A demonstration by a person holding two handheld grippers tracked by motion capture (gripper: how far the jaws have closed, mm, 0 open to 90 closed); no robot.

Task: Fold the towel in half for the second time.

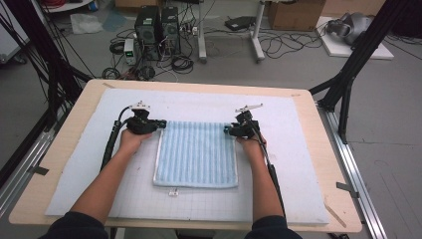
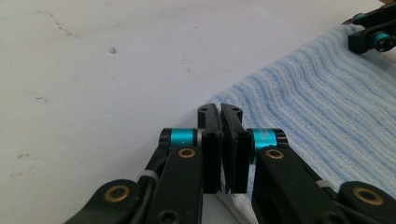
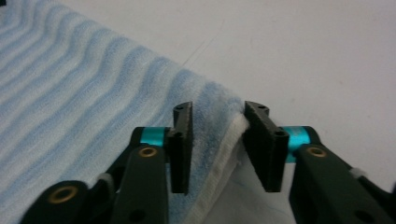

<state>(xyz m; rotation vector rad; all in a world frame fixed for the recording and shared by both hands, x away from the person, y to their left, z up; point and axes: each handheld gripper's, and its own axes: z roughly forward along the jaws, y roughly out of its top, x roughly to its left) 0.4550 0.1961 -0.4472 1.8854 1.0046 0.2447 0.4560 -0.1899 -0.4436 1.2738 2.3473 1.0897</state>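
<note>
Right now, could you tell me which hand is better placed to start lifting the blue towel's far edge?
Left. The left claw is already shut on the towel at its far corner. The right claw straddles the other far corner, its jaws apart with the hem between them, so it probably must finish closing first.

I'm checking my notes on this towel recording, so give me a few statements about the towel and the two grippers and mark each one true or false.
1. The blue towel lies flat on the white mat. True.
2. The left gripper has its jaws wide apart. False: they are shut on the towel's far left corner.
3. The right gripper has the towel's edge between its jaws. True: the far right corner sits in a gap between them.
4. The towel is red. False: it is light blue with ribbed stripes.
5. Both grippers are at the towel's near edge. False: in the high view they are at its far corners.
</note>
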